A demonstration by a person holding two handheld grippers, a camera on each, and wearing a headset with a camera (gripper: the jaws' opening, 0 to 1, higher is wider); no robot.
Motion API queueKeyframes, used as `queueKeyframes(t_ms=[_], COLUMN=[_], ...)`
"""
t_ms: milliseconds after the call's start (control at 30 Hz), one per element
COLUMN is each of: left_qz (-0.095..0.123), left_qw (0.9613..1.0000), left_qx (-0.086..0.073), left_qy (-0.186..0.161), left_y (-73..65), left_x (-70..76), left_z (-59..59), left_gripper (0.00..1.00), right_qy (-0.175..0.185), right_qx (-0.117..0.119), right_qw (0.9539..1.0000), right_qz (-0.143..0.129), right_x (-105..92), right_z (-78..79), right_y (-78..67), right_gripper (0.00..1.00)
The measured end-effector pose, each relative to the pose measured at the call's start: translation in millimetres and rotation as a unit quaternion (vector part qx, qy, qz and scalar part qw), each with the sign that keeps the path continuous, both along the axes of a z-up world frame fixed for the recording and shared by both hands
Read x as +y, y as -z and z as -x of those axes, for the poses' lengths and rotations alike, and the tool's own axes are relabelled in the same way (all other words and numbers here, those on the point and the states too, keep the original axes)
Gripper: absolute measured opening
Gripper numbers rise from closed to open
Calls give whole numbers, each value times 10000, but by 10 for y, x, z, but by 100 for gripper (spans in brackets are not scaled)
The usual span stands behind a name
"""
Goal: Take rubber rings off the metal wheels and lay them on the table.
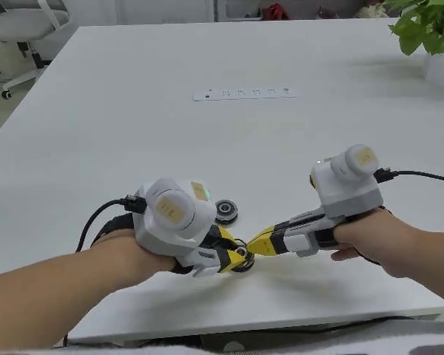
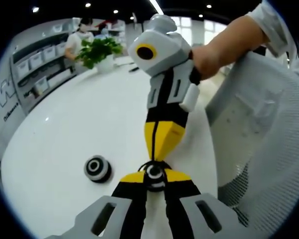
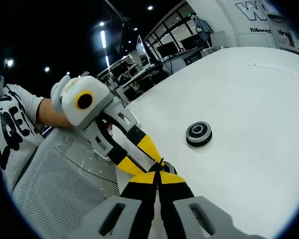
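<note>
A small metal wheel (image 1: 242,259) with a black rubber ring sits between the yellow jaws of my left gripper (image 1: 235,257), which is shut on it just above the table's near edge. In the left gripper view the wheel (image 2: 153,173) shows face-on between the left gripper (image 2: 153,178) jaws. My right gripper (image 1: 251,245) comes in from the right, and its tips are closed on the ring at the wheel's rim (image 2: 150,163). In the right gripper view the right gripper (image 3: 159,176) meets the left gripper (image 3: 161,163) at the wheel (image 3: 169,168). A second wheel (image 1: 226,211) with its ring lies flat on the table.
The white table (image 1: 207,148) has a white power strip (image 1: 244,93) mid-table and a potted plant (image 1: 428,33) at the far right corner. An office chair (image 1: 18,29) stands at far left. Cables trail from both grippers. The near table edge (image 1: 266,318) is close under the hands.
</note>
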State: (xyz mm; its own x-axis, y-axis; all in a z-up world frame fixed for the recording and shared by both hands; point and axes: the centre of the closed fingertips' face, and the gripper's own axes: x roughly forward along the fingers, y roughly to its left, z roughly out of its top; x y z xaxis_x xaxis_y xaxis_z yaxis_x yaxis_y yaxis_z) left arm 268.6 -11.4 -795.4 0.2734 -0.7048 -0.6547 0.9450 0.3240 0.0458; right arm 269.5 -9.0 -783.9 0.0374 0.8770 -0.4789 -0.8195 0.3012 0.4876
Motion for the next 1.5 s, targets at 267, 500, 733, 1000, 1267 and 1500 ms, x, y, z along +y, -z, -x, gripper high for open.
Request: queueKeyframes(t_ms=[267,500,733,1000,1267,1500], left_qz=[10,0,-8,119,192,244], left_qw=[10000,9999,9999,9997,9996,9995], left_qx=[54,113,97,78,54,57], left_qy=[-54,-51,-22,-173,-178,-174], left_y=[-7,-33,-78,-165,-247,-325], left_x=[7,50,59,113,144,185], left_z=[-8,0,6,-43,2,64], left_gripper=[16,17,20,28,33,39], right_qy=[26,27,34,85,74,67], right_qx=[18,24,24,9,2,-19], right_qw=[10000,10000,10000,9999,9999,9999], right_qz=[-22,-41,-43,-84,-95,-99], right_x=[3,16,17,18,23,29], right_z=[10,23,32,12,26,41], right_y=[-5,-14,-26,-64,-93,-127], right_gripper=[0,0,0,0,0,0])
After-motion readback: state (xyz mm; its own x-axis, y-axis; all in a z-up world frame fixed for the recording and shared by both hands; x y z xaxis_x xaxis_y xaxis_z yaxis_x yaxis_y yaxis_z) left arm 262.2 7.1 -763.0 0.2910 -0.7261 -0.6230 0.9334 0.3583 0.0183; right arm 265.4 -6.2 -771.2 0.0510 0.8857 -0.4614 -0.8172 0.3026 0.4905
